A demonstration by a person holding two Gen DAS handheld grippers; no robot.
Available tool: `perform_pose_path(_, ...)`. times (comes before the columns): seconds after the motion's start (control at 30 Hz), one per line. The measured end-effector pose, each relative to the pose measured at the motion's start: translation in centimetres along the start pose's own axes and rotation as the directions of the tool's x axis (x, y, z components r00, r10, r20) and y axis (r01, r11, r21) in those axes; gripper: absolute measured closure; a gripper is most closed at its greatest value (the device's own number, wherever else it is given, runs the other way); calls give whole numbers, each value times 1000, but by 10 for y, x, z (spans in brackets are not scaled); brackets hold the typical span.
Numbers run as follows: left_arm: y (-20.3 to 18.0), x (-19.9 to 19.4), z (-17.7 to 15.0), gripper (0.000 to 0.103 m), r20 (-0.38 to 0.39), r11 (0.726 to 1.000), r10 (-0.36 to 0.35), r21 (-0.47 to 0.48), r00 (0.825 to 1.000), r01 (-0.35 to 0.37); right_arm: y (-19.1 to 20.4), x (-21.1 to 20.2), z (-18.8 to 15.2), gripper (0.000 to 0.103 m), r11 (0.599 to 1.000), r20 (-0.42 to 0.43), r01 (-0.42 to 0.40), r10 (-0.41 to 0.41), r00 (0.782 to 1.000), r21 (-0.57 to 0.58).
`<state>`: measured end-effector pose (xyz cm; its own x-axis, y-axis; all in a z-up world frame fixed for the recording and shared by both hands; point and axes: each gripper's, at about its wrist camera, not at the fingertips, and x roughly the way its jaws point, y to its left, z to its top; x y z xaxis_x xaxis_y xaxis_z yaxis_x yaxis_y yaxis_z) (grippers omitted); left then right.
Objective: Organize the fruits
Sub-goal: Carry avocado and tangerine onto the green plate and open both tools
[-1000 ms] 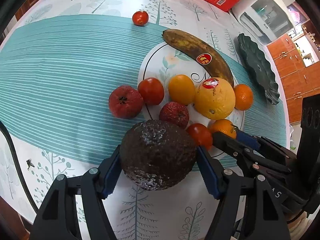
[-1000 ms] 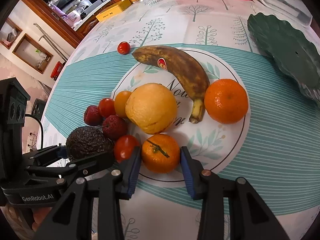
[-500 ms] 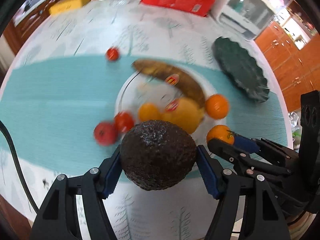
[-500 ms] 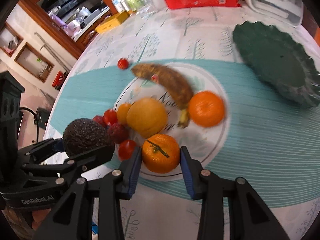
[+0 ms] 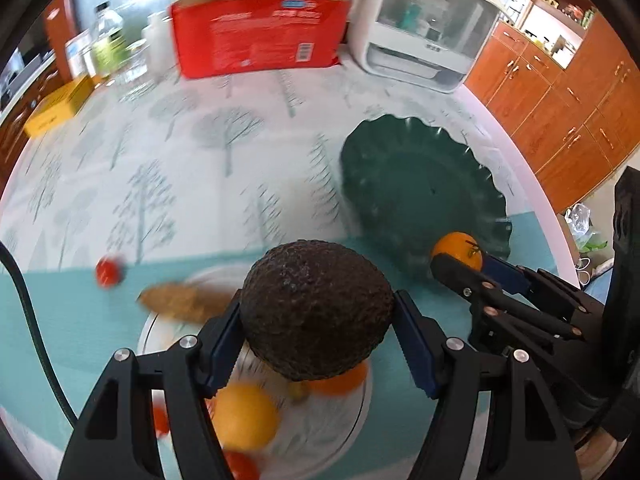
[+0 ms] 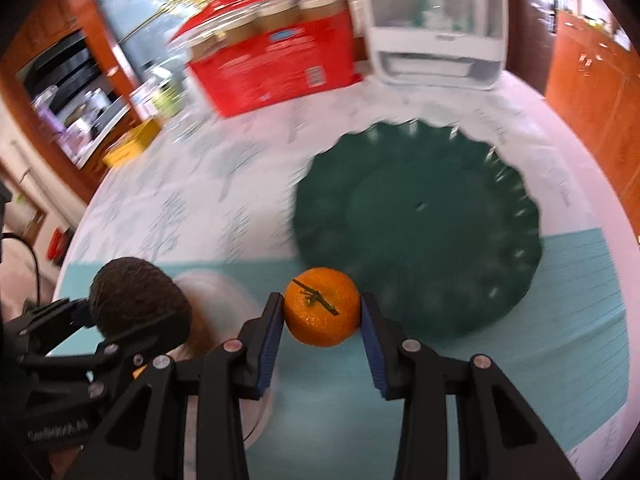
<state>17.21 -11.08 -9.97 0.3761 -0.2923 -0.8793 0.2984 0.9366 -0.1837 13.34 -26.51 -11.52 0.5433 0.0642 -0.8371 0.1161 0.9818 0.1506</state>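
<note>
Aloft: avocado (image 5: 316, 310), tangerine (image 6: 322, 306).

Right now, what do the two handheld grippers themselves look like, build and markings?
Both look alike: the left gripper and right gripper are matte black linkage frames with silver rivets at the joints. Each finger ends in a blue pad with a ribbed face. A black cable runs beside the left one. White lettering on the left gripper's body is too blurred to read.

Left gripper (image 5: 316, 336) and right gripper (image 6: 322, 320) side by side — jaws each clamped on fruit.
</note>
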Motion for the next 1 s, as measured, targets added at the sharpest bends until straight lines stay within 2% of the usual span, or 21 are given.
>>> perform_pose_path(0.17, -17, 29, 32, 34, 6, 1000, 13, 23, 1000, -13, -22, 29, 13, 65, 998, -17, 68, -68, 998, 14)
perform_pose_path(0.3, -23, 53, 53, 34, -3, 999, 29, 28, 1000, -29, -31, 42, 10, 64, 994, -28, 111, -111, 993, 6)
perform_pose_path(0.57, -32, 73, 71, 34, -6, 998, 35, 44, 999, -35, -18, 52, 0, 62, 977, -30, 187, -191, 981, -98)
perform_pose_path(0.9, -31, 79, 69, 34, -24, 997, 43, 63, 999, -41, -4, 47, -8, 62, 985, -60, 116, -124, 990, -126)
perform_pose_path(1.0, -29, 79, 67, 34, -28, 997, 48, 66, 998, -46, 0, 45, -13, 62, 992, -80, 68, -77, 994, -103)
